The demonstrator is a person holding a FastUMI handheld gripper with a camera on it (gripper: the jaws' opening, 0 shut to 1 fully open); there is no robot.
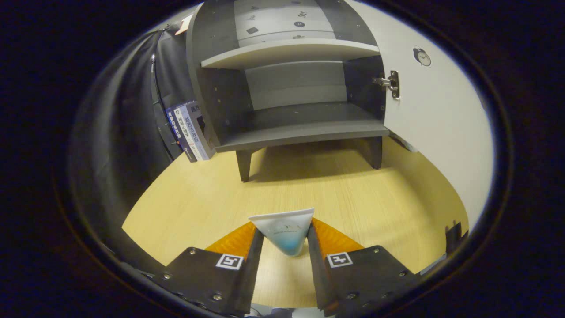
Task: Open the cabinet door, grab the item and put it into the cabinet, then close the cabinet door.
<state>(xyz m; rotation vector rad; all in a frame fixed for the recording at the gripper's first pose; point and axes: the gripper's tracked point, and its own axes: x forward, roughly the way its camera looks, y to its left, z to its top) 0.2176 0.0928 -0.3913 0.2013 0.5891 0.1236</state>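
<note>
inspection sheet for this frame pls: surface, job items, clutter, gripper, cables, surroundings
Surface: light wooden tabletop, bare between the fingers and the cabinet.
Job's things: cabinet stands beyond the fingers, door swung open to its right, lower shelf empty; tube sits upright between the fingers, wide end up.
Clutter: books leaning beside the cabinet's left wall.
Grippers: gripper shut on the tube, both fingers pressing its sides.
Cables: nothing seen.
Surroundings: black cloth wall left of the cabinet; a small dark thing near the open door's lower edge, too small to tell.
</note>
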